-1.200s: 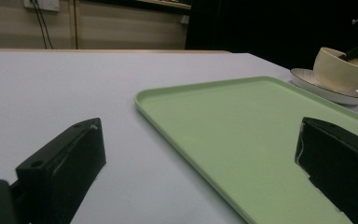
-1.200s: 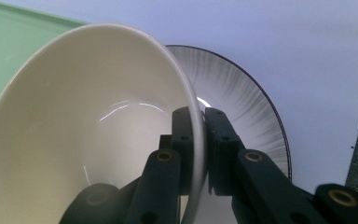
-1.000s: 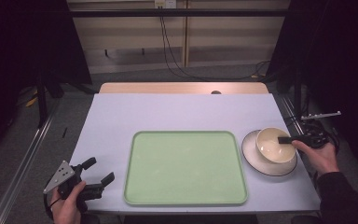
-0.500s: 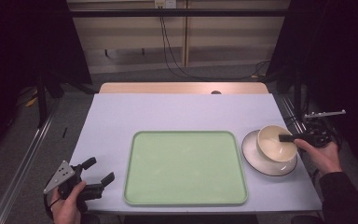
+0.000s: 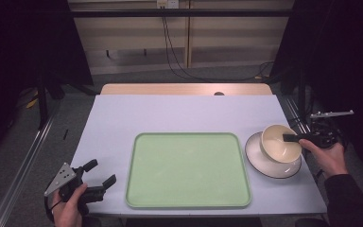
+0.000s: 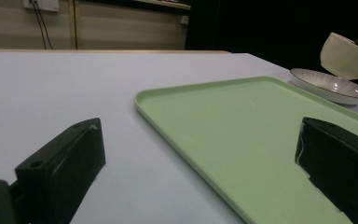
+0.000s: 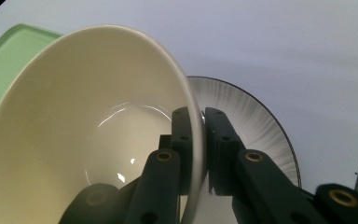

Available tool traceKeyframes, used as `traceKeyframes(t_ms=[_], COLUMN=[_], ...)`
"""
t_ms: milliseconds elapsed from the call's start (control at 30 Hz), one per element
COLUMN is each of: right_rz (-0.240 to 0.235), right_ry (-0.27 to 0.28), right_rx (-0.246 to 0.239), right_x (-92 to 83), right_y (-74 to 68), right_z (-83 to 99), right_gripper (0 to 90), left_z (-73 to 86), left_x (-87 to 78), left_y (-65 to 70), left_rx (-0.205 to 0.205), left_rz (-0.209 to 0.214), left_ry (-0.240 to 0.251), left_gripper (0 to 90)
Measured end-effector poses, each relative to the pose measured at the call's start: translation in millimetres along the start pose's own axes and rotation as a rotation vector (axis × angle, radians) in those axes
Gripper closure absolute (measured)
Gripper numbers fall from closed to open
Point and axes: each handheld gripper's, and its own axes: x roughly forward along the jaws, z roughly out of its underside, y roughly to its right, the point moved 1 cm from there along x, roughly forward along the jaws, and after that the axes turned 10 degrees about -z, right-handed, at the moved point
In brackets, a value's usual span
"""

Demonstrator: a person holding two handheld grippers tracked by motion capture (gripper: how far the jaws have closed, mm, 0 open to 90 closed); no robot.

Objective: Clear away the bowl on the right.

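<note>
The right tongs (image 7: 197, 140) pinch the rim of a cream ceramic bowl (image 7: 88, 135), tilted above its white saucer (image 5: 272, 163). The left tongs (image 5: 97, 182) wait open, empty; the pale green plastic tray (image 5: 187, 171) between them seems the bowl's unreached destination.

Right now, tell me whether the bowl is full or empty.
Empty: the bowl shows a bare, glossy inside, its rim pinched by the right gripper.
</note>
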Motion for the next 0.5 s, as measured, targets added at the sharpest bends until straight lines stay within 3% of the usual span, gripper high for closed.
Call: traceKeyframes(t_ms=[500], right_rz=[-0.041], right_ry=[0.027], right_rx=[-0.012], right_x=[-0.8], right_y=[-11.7], right_z=[-7.8], right_gripper=[83.4], left_z=[0.2], left_x=[0.3], left_y=[0.3], left_rx=[-0.007], left_rz=[0.0], left_ry=[0.004], left_gripper=[1.5])
